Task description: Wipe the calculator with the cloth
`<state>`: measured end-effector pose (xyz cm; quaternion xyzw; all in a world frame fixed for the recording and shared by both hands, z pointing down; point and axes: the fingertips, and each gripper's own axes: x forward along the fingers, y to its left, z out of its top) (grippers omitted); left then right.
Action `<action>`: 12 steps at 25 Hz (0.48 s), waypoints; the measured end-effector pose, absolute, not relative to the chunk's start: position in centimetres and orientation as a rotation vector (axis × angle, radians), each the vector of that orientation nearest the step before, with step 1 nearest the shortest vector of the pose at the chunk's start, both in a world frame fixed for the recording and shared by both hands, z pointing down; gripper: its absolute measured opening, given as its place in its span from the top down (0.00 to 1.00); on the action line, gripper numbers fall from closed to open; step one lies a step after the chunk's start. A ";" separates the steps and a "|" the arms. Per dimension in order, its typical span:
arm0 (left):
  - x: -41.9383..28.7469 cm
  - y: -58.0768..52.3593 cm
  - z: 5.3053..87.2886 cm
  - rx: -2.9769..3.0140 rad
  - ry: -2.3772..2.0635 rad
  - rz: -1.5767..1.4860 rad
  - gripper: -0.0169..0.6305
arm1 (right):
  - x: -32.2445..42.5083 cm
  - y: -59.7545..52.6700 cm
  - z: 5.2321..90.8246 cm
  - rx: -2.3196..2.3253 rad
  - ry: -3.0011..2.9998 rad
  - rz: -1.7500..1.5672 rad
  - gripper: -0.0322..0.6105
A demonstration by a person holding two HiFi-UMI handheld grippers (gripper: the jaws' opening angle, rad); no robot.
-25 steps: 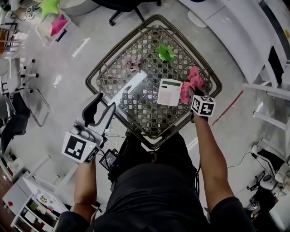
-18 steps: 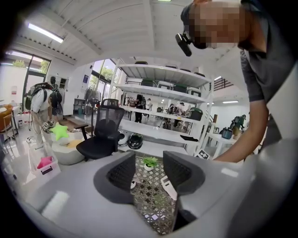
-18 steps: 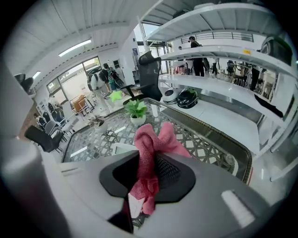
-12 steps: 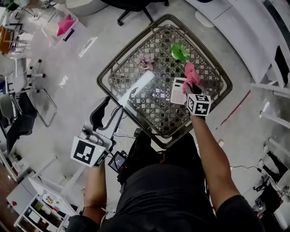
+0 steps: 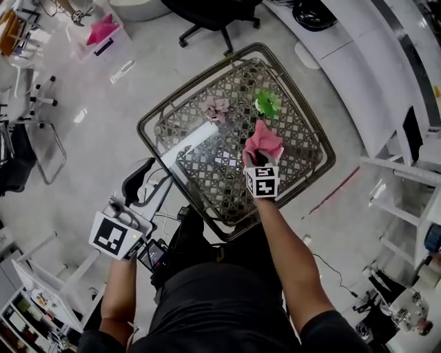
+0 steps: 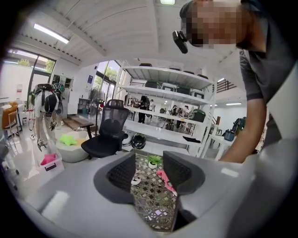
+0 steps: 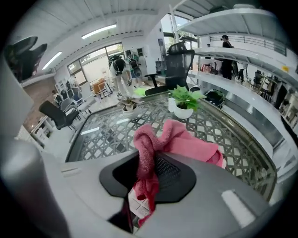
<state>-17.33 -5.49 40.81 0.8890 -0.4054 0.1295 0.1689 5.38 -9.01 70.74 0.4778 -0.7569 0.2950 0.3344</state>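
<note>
Right hand-held gripper (image 7: pixel 150 174): one; its jaws are pinched together on a fold of the cloth, over the middle of the surface.
Left hand-held gripper (image 6: pixel 149 173): one; its jaws stand apart with nothing between them, off the near-left edge of the surface.
Cloth (image 5: pixel 262 140): one; pink, nubby woven fabric, bunched into a twisted heap.
Calculator (image 7: pixel 138 205): one; almost wholly covered by the cloth, with only a white, gridded patch showing below the right jaws.
Plants: two small ones in white pots on the far part of the surface, a green leafy plant (image 5: pixel 267 103) and to its left a pale pink plant (image 5: pixel 216 107).
Surface (image 5: pixel 296 131): one; square with rounded corners, an open lattice weave under a glossy top inside a dark rim.
Room: pale, shiny floor; a black office chair (image 5: pixel 207 14) beyond the far side; white shelves (image 6: pixel 167 104) behind.
</note>
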 end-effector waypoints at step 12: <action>-15.7 -6.8 41.9 2.509 -1.104 0.379 0.67 | 6.0 -6.0 72.8 0.833 -2.003 0.369 0.84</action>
